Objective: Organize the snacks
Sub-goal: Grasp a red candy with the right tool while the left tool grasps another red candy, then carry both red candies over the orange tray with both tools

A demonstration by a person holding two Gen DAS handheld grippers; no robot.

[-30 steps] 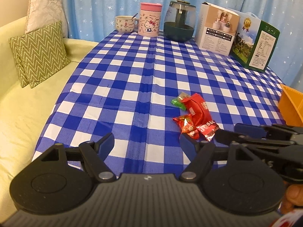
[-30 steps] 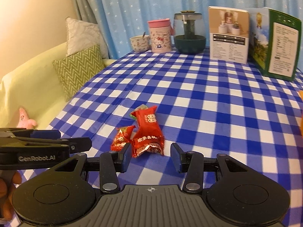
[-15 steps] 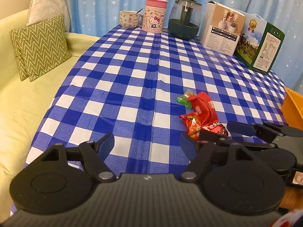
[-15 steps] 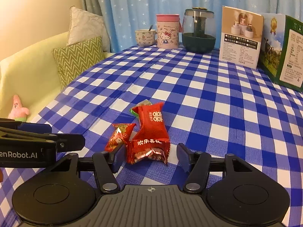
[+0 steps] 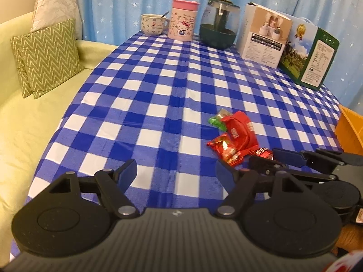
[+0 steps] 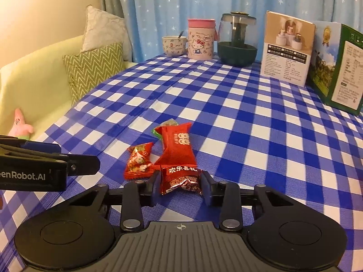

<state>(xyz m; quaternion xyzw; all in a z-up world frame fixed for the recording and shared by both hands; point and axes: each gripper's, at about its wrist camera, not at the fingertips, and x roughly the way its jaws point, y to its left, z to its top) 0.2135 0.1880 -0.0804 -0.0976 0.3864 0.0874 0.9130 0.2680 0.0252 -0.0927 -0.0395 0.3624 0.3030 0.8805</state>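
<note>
Three wrapped snacks lie together on the blue checked tablecloth (image 6: 249, 117): a large red packet (image 6: 179, 149), a small red candy (image 6: 138, 161) to its left and a green candy (image 6: 166, 123) behind it. My right gripper (image 6: 180, 184) is shut on the near end of the large red packet, which rests on the cloth. In the left wrist view the large red packet (image 5: 240, 131), small red candy (image 5: 225, 149) and green candy (image 5: 217, 119) lie ahead to the right. My left gripper (image 5: 175, 170) is open and empty above the cloth, left of the snacks.
An orange bin (image 5: 351, 129) stands at the table's right edge. At the back stand a mug (image 5: 153, 25), a pink Hello Kitty cup (image 5: 183, 20), a dark green pot (image 5: 219, 31), a white box (image 5: 265, 34) and a green box (image 5: 310, 56). A yellow sofa (image 5: 29, 124) with cushions lies left.
My right gripper moved forward over the large red packet's near end and closed on it. My left gripper stayed open and shifted slightly.
</note>
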